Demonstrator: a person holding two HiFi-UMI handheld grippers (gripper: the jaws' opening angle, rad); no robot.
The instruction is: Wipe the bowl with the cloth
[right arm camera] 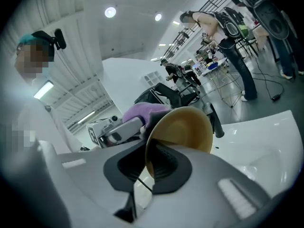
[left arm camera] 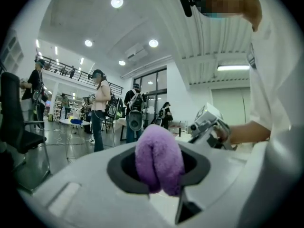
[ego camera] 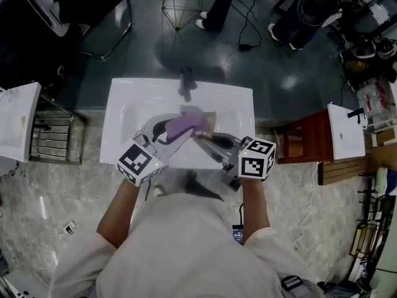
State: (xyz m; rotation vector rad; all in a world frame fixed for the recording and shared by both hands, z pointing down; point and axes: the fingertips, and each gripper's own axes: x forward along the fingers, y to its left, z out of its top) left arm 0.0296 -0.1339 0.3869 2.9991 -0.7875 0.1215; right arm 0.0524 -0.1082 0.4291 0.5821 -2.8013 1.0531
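Observation:
Over a white sink (ego camera: 121, 113), my left gripper (ego camera: 178, 131) is shut on a folded purple cloth (ego camera: 186, 123), which bulges out between the jaws (left arm camera: 157, 161). My right gripper (ego camera: 202, 138) is shut on the rim of a tan bowl (right arm camera: 186, 127), held tilted on its edge with the rim between the pads. In the head view the bowl (ego camera: 208, 119) sits just right of the cloth, touching it. In the right gripper view the cloth (right arm camera: 142, 112) lies against the bowl's left side, behind its rim. Both grippers meet above the middle of the basin.
A dark faucet (ego camera: 186, 82) stands at the sink's far edge. A second white basin (ego camera: 17, 120) and a metal rack (ego camera: 57, 138) are at the left, a wooden cabinet (ego camera: 304, 143) at the right. People and cables (ego camera: 251, 17) occupy the floor beyond.

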